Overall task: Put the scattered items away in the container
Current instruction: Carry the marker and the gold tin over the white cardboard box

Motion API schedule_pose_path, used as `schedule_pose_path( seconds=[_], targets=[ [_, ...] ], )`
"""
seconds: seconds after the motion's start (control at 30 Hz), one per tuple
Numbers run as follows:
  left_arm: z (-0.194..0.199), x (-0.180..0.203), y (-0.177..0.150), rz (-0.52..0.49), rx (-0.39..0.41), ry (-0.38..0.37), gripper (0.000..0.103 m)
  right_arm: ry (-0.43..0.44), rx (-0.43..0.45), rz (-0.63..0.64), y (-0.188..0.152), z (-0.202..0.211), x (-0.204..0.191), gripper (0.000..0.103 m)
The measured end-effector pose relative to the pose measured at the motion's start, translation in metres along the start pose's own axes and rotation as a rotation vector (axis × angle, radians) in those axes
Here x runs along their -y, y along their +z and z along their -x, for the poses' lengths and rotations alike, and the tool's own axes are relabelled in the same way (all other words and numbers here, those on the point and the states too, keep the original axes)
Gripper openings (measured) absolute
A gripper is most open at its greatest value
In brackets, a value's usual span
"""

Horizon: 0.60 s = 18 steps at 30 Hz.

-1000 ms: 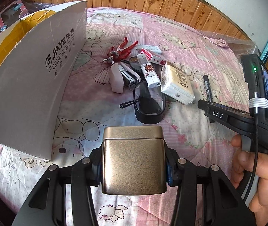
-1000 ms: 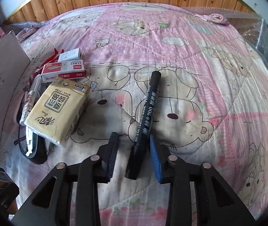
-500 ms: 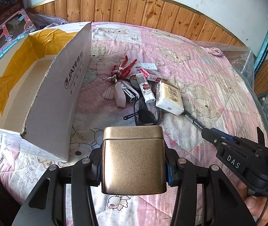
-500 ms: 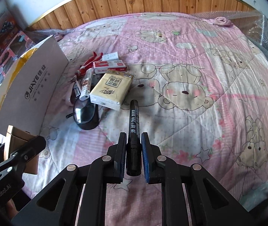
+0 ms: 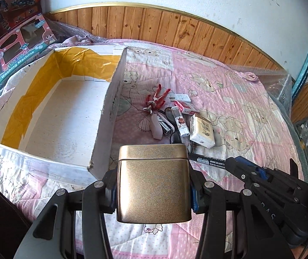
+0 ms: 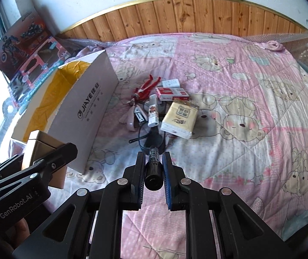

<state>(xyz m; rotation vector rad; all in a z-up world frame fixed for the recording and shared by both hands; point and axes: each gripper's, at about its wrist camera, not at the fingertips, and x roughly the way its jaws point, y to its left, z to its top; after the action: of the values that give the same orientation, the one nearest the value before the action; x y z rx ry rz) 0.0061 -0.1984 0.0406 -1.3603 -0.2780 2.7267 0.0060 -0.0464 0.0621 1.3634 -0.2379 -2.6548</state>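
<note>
Left claw (image 5: 154, 185) is clamped on a gold tin (image 5: 154, 183), nearer the open box (image 5: 102, 129) at the bed's left edge; right claw (image 6: 152, 172) is clenched on a black marker (image 6: 153, 168).

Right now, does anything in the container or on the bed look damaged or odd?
The cardboard box has a ragged, torn near corner and yellow tape patches inside. Nothing looks spilled.

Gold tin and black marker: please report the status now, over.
Left gripper shut on gold tin. Right gripper shut on black marker. Cardboard box open, nothing seen inside. Path looks unblocked.
</note>
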Motion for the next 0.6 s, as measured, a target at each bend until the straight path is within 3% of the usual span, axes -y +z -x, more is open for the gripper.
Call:
schedule_pose_path(
  seconds=[0.6],
  targets=[
    [0.034,-0.040,0.034,0.046,0.072,0.018,0.049,0.106,0.055,0.064,0.046,0.007,-0.067,0.016]
  ],
)
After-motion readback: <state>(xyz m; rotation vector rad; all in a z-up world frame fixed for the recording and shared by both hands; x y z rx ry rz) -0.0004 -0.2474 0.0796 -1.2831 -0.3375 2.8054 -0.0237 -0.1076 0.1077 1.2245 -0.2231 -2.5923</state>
